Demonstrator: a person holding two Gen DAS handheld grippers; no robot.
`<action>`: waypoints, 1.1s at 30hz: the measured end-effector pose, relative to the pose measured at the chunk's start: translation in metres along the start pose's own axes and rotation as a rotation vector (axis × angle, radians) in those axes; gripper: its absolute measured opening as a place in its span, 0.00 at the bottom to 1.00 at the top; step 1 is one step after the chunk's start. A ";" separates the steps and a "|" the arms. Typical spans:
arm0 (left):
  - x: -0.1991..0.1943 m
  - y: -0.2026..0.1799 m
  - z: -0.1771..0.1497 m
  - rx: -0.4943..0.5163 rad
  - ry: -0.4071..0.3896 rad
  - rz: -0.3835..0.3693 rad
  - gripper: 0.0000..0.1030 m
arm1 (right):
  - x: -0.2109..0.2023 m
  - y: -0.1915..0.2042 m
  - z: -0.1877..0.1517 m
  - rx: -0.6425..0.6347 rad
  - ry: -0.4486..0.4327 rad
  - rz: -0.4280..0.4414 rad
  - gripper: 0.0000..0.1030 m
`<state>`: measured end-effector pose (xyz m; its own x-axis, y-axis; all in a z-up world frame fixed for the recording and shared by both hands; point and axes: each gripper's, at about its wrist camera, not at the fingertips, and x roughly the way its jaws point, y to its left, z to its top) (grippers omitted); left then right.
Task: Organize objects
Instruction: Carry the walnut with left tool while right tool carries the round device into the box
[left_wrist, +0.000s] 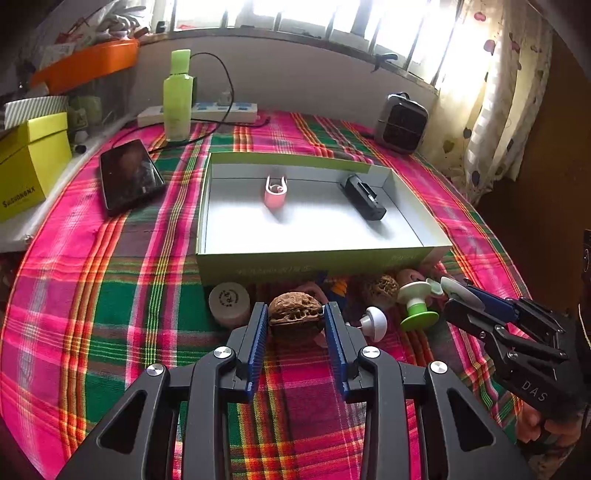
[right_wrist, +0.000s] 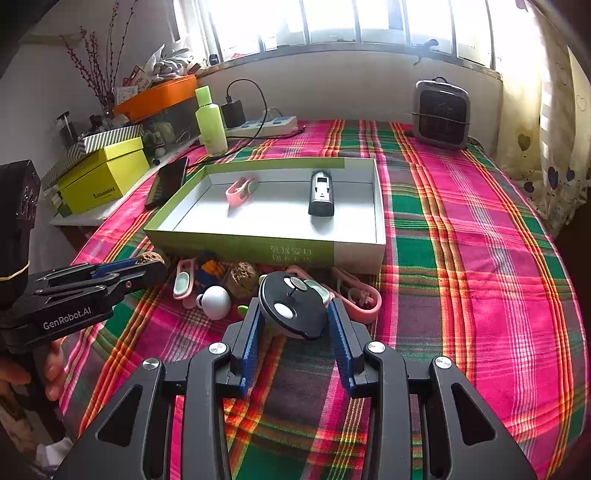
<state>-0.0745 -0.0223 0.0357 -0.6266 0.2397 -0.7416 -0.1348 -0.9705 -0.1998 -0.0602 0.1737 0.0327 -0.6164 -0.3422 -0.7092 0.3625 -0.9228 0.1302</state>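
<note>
We look low and close from both wrists toward the open box (left_wrist: 310, 254) (right_wrist: 258, 251); left view from its left, right view from its right.

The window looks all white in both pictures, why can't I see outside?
In the left wrist view the window is so bright the camera washes it out; the right wrist view shows the same glare. The box floor below shines pale too, with soft shadows beside the pink clip and black charger.
</note>
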 end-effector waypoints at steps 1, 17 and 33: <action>0.000 0.000 0.002 0.003 -0.003 -0.001 0.28 | 0.000 0.001 0.001 -0.002 -0.002 0.002 0.35; 0.014 -0.005 0.043 0.015 -0.028 -0.011 0.28 | 0.015 0.003 0.042 -0.033 -0.024 0.022 0.35; 0.055 0.013 0.083 0.012 -0.007 0.045 0.28 | 0.071 0.000 0.089 -0.059 0.025 0.029 0.35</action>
<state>-0.1745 -0.0236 0.0455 -0.6379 0.1959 -0.7448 -0.1155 -0.9805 -0.1589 -0.1660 0.1334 0.0443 -0.5879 -0.3635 -0.7227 0.4210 -0.9003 0.1104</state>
